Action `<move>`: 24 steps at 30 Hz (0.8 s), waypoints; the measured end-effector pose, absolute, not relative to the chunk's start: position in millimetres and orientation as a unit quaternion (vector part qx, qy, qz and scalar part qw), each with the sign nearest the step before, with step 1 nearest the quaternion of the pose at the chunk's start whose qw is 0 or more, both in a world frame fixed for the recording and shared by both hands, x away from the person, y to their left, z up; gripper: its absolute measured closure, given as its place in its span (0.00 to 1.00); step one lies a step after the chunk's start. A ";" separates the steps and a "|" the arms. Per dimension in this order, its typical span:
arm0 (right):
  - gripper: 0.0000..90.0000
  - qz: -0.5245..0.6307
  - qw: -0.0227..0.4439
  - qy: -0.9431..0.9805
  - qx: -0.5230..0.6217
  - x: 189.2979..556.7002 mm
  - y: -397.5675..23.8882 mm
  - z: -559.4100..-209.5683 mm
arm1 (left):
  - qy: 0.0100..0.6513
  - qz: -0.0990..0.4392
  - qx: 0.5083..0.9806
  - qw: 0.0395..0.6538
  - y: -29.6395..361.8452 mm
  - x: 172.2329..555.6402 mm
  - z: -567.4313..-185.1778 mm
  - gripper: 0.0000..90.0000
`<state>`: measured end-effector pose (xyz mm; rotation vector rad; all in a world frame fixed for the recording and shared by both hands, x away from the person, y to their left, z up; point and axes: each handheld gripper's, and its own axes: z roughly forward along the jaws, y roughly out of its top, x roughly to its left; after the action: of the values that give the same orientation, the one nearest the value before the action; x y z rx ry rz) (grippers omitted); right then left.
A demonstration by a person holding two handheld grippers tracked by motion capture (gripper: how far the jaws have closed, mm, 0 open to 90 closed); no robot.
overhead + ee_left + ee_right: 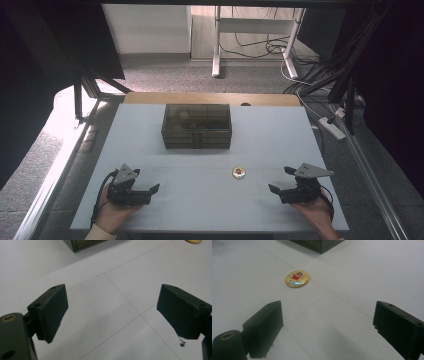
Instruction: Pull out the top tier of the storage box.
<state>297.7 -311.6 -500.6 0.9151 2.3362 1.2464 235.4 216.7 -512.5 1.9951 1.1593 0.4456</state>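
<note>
A: Start at the jaws. How does the left gripper (pixel 145 191) stand?

B: Wide apart, with only bare table (pixel 120 302) between the two black pads (pixel 51 311). It grips nothing. In the high view it sits at about 8 o'clock on the table, held in the person's left hand (pixel 112 215), its jaws aimed toward 3 o'clock.

A: And the right gripper (pixel 281 184)?

B: The same: jaws spread wide, nothing between them, no pad touching anything. It sits at about 4 o'clock, in the right hand (pixel 315 212), with its jaws aimed toward 9 o'clock. A grey plate (pixel 312 171) rides on top of it.

A: Where is the badge (pixel 296 278)?

B: Flat on the table, face up, a round yellow one with a cartoon figure in red. In the right gripper view it lies beyond the jaws at about 11 o'clock, clear of them. In the high view it lies between the two grippers, nearer the right one, just past the table's centre toward 5 o'clock.

A: Anything farther out?

B: A dark see-through box (pixel 196 126) with compartments, at 12 o'clock from the table's centre, well apart from the badge and from both grippers. What is inside it I cannot tell.
</note>
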 end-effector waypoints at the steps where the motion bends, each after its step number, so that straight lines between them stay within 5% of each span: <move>1: 0.10 0.438 0.169 0.822 0.322 297.7 -311.6 -500.6 | 0.455 0.175 0.783 0.385 216.7 235.4 -512.5 0.12; 24: 0.11 0.446 0.165 0.812 0.339 287.6 -315.4 -500.5 | 0.427 0.195 0.796 0.381 205.8 248.0 -513.1 0.13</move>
<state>287.6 -315.4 -500.5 0.9666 2.3120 1.2701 248.0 205.8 -513.1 2.0323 1.0905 0.4987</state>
